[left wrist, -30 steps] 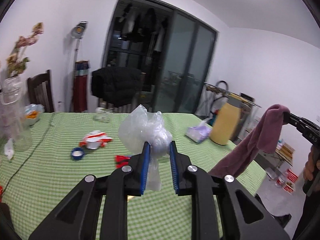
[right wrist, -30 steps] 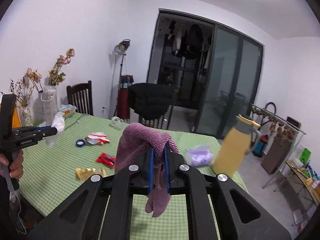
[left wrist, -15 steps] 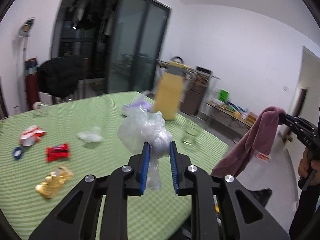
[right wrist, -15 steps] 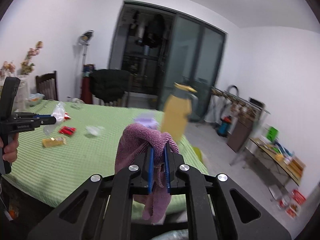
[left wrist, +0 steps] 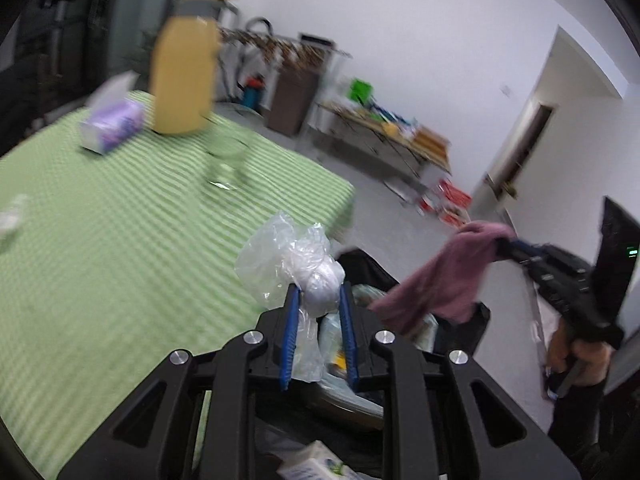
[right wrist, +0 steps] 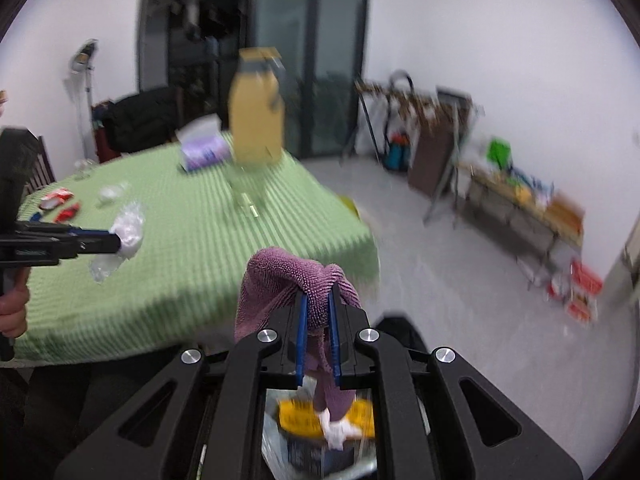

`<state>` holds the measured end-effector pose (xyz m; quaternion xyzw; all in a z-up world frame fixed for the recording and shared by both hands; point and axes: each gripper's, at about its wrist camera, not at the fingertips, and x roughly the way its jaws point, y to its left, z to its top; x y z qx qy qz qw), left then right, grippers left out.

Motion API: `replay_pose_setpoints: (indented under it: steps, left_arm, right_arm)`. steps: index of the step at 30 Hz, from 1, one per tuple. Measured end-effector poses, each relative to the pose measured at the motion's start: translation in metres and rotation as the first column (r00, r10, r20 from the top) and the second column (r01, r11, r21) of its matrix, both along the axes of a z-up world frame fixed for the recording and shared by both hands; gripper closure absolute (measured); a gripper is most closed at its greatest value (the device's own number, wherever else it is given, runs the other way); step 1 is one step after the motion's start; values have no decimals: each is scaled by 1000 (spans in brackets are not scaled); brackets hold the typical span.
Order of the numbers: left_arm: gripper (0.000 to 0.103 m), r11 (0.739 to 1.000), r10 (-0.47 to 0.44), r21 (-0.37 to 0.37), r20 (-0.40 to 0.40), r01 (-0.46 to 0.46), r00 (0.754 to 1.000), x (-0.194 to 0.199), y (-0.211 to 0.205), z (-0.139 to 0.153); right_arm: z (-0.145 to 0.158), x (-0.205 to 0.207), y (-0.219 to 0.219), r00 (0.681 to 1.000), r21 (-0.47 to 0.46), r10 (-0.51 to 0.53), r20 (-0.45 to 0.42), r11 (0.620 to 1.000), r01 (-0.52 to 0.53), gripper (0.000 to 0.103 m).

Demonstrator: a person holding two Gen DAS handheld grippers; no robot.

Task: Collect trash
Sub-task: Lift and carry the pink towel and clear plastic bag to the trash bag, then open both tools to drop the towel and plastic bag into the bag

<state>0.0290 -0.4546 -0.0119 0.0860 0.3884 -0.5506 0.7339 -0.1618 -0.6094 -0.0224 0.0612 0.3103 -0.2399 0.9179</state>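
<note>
Already both loads hung over the trash bin (left wrist: 460,320) beside the table (left wrist: 120,240): the left gripper (left wrist: 319,300) clenched a crumpled plastic bag (left wrist: 296,268), nearer the table's edge, while the right gripper (right wrist: 318,308) pinched a purple cloth (right wrist: 288,280) directly above the bin's contents.

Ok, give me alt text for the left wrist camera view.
The left tongs clamp a crumpled clear plastic bag above a black trash bin beside a green checked tablecloth. At right, the other tongs hold a purple towel.
</note>
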Motion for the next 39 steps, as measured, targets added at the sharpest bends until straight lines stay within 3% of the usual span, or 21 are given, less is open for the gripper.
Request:
replay_pose_setpoints:
  steps: [8, 19, 21, 22, 23, 24, 25, 27, 30, 39]
  left_arm:
    - [85, 981, -134, 117, -155, 153, 979, -30, -87, -74]
    - [84, 921, -205, 299, -169, 249, 964, -79, -155, -155]
    - [82, 910, -209, 325, -177, 258, 962, -85, -161, -170]
    - [70, 907, -205, 333, -179, 256, 962, -87, -165, -175]
    - [58, 906, -195, 344, -179, 247, 964, -87, -171, -181]
    - [39, 908, -172, 354, -176, 226, 969, -87, -173, -186]
    - [37, 912, -160, 348, -182, 216, 970, -86, -173, -188]
    - [36, 914, -170, 338, -190, 227, 967, -86, -166, -187]
    - [28, 917, -165, 339, -155, 209, 974, -89, -167, -185]
    - [27, 936, -155, 299, -122, 185, 980, -82, -147, -161]
  right_arm:
    - [-95, -1, -57, 979, 145, -80, -186, 983, 108, 93]
    - [-182, -10, -91, 918, 310, -123, -377, 917, 250, 91]
    - [-191, -12, -94, 909, 335, -120, -400, 904, 266, 86]
    - [-195, -15, -96, 905, 349, -121, -409, 895, 277, 80]
    - [-199, -19, -99, 897, 360, -136, -421, 882, 303, 60]
    - [-201, -21, -102, 889, 364, -150, -432, 873, 324, 40]
    - [-201, -25, -102, 884, 367, -165, -437, 865, 343, 37]
    - [-198, -32, -106, 886, 373, -181, -426, 858, 355, 37]
    - [-189, -39, -106, 888, 358, -199, -415, 862, 360, 37]
    - [-162, -29, -94, 910, 308, -197, -365, 897, 318, 37]
